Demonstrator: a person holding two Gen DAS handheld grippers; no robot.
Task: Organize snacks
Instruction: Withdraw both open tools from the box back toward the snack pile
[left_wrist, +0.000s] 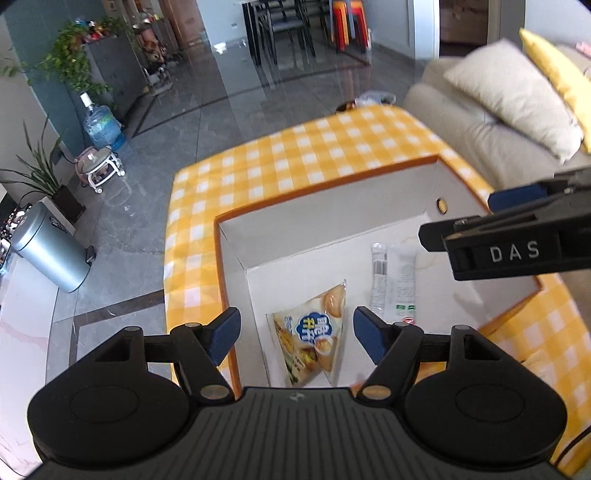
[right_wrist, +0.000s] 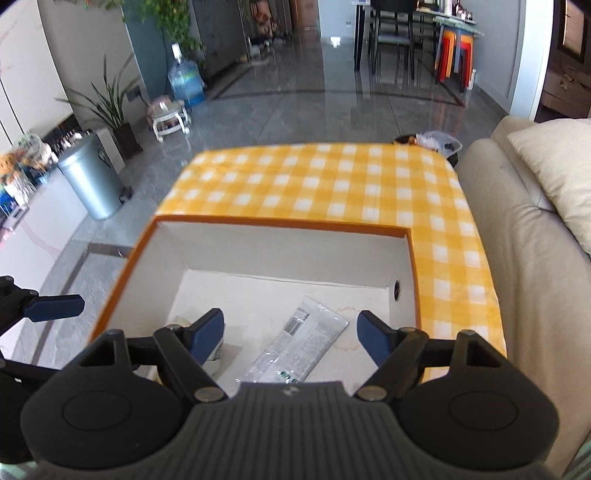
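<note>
Left claw (left_wrist: 295, 332): spread wide, holding nothing, hovering above the near left part of the box, blue pads on both fingertips.
Box (left_wrist: 231, 254): left wrist view; open-topped, orange rim, white inside, resting on the worktop (left_wrist: 295, 155) with its yellow and white checked cloth.
Chip bag (left_wrist: 314, 336): lying flat on the box floor, directly below the gap between the left claw's fingers, not touched by either.
White packets (left_wrist: 393, 280): two long narrow ones, side by side and touching, on the box floor to the right of the chip bag, apart from it.
Right claw (left_wrist: 491, 221): entering from the right edge above the box, seen side-on; black finger marked DAS, a blue pad behind it.
Surroundings, left view: sofa (left_wrist: 461, 122) with a cream cushion (left_wrist: 517, 99) just beside the worktop; metal bin (left_wrist: 51, 254) on the floor well apart to the left.

Right claw (right_wrist: 291, 332): right wrist view; spread wide, empty, hanging over the near part of the box (right_wrist: 122, 277).
White packets (right_wrist: 299, 343): lying diagonally on the box floor, between and below the fingers, untouched.
Chip bag: mostly hidden behind the left finger; only a pale edge showing.
Left claw (right_wrist: 51, 308): one blue-padded finger at the left edge, outside the box rim.
Worktop (right_wrist: 332, 184): checked cloth stretching beyond the box, sofa (right_wrist: 517, 258) along its right side.
</note>
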